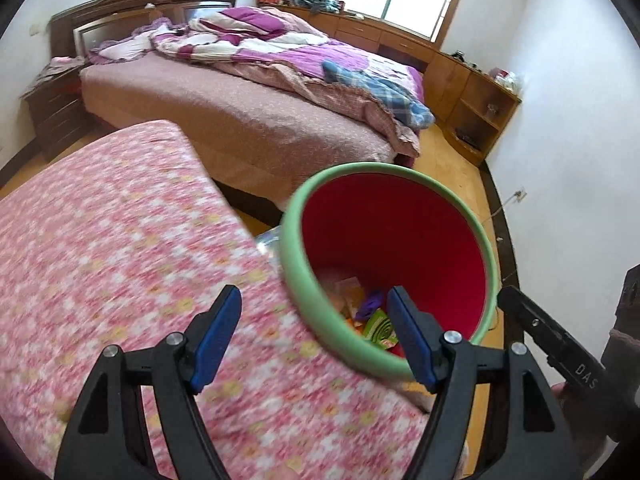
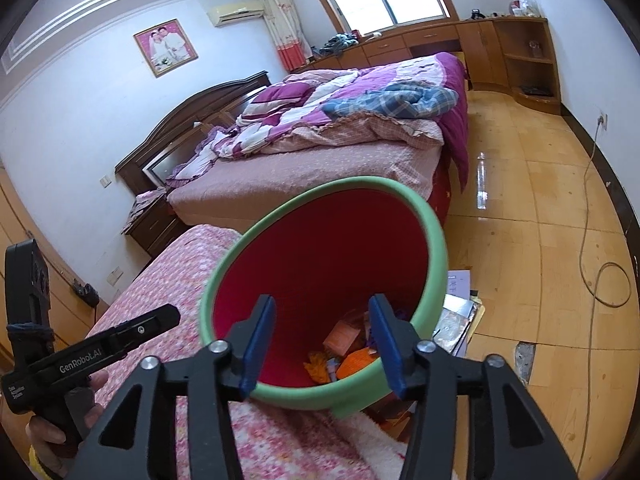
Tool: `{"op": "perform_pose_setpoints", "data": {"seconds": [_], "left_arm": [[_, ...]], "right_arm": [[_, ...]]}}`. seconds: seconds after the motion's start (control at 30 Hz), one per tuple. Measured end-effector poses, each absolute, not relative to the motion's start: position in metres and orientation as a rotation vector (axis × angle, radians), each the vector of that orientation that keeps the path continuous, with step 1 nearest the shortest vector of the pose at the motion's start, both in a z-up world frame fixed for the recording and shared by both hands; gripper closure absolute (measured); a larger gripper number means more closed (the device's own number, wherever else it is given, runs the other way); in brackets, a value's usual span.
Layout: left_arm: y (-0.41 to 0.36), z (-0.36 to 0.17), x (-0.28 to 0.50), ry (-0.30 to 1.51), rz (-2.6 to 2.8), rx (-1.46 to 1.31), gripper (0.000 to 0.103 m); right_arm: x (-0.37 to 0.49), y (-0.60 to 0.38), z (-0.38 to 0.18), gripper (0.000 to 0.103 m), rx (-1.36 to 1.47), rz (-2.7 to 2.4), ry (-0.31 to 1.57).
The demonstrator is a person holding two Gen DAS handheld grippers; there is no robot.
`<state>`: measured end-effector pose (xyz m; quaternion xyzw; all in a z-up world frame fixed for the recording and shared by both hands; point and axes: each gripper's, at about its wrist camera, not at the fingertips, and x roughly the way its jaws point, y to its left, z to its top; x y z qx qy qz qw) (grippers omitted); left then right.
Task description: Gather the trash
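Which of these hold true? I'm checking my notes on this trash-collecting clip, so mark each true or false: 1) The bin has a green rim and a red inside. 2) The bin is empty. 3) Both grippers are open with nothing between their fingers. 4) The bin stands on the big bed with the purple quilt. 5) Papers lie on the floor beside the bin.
1) True: the bin has a green rim and a red inside.
2) False: wrappers lie at its bottom.
3) True: the left gripper and the right gripper are open and hold nothing.
4) False: it stands next to the pink floral cover, away from the big bed.
5) True: papers lie on the floor.
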<state>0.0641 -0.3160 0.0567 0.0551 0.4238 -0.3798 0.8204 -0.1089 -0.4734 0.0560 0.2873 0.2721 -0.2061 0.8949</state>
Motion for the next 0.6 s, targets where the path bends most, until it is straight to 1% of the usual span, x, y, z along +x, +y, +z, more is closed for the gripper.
{"op": "perform_pose_setpoints", "data": {"seconds": [0.03,0.1,0.17,0.3,0.43,0.6], "left_arm": [[-0.311,0.058,0.063,0.901,-0.799,0.114,0.028],[-0.297,0.060,0.061,0.899,-0.779,0.102,0.028],[-0.282,0.062,0.058,0.895,-0.759,0.087,0.028],[-0.253,0.069,0.052,0.884,-0.712,0.067,0.028],[-0.223,0.076,0.047,0.861,-0.651,0.052,0.028],[-0.184,0.081,0.040,0.844,-0.573,0.018,0.028]], "right_arm": [[-0.109,-0.469,0.058,0.042,0.590,-0.423,0.565],[-0.109,-0.459,0.061,0.040,0.580,-0.409,0.566],[-0.109,-0.448,0.065,0.033,0.567,-0.393,0.568],[-0.107,-0.428,0.071,0.028,0.543,-0.363,0.567],[-0.102,-0.405,0.076,0.017,0.515,-0.337,0.563],[-0.092,-0.366,0.080,0.016,0.460,-0.280,0.578]]}}
